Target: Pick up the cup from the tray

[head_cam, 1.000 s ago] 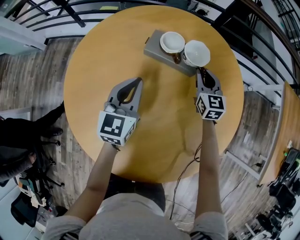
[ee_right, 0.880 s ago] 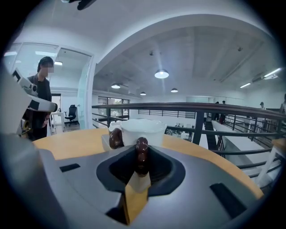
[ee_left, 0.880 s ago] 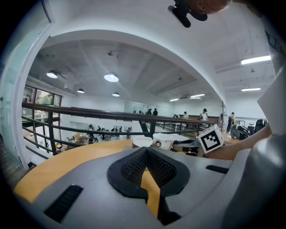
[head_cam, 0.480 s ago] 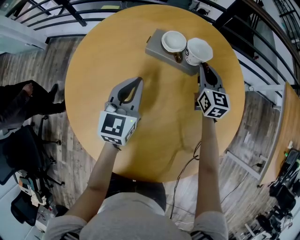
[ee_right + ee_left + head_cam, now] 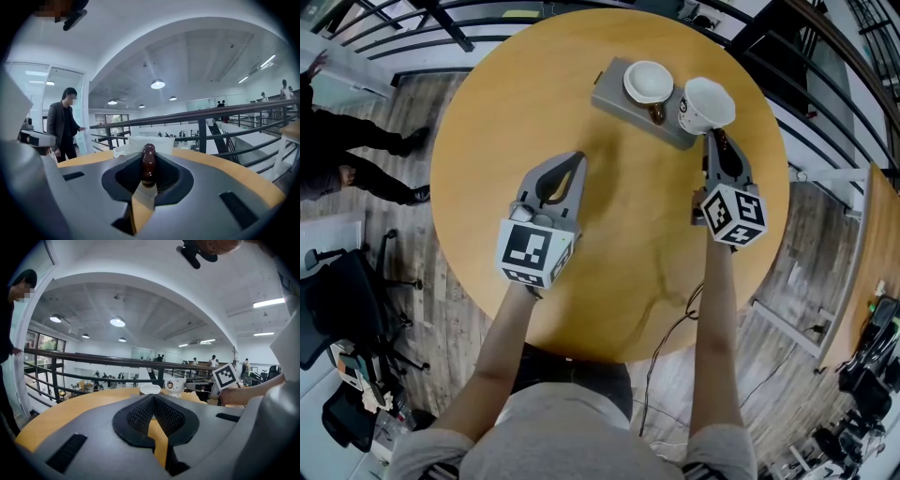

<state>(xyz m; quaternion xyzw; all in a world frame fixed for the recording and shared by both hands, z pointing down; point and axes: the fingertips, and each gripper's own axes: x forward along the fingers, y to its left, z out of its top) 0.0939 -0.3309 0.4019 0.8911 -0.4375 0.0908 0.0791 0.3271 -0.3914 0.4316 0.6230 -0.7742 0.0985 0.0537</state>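
Note:
A white cup [image 5: 708, 103] with a dark brown handle [image 5: 149, 164] hangs tilted just past the right end of the grey tray [image 5: 614, 94], off its surface. My right gripper [image 5: 715, 142] is shut on that handle, and the cup's white body [image 5: 140, 143] shows just beyond the jaws. The left gripper view shows the held cup [image 5: 176, 385] to the right of the other one. My left gripper [image 5: 575, 161] rests low over the round wooden table [image 5: 516, 103], left of centre. Its fingertips meet with nothing between them.
A second white cup [image 5: 647, 82] stands on the tray. A black railing [image 5: 394, 42] runs round the table's far side. A person in dark clothes [image 5: 347, 159] stands on the floor to the left. A cable [image 5: 675, 328] hangs below the near edge.
My right gripper has carried the cup rightward off the tray and raised it a little. The left gripper has stayed put. The person on the left has shifted.

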